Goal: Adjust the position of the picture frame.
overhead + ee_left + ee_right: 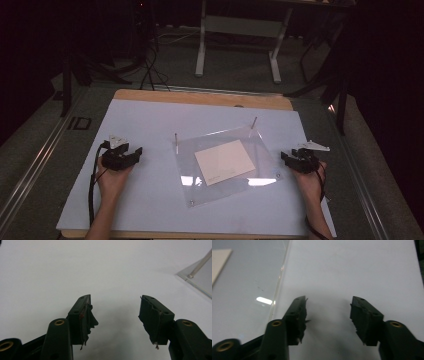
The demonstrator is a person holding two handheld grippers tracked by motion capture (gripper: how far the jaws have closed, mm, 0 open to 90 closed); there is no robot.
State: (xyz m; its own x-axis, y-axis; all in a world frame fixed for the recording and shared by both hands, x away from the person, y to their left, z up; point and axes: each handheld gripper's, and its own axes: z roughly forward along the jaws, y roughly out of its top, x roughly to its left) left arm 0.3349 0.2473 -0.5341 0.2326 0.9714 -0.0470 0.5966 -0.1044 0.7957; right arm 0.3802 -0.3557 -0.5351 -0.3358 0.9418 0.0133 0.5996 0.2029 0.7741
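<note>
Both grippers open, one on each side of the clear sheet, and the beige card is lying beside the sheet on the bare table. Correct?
Not quite. The beige card lies within the clear acrylic sheet's outline, not beside it on the bare table; the high view shows this. The rest holds: the left gripper and right gripper are open, one on each side of the sheet.

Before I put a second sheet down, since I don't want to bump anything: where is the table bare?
Bare white table lies between the left gripper and the clear plate, along the far edge behind the plate, and along the near edge. It is tight between the plate and the right gripper, and the plate's pins stand upright.
</note>
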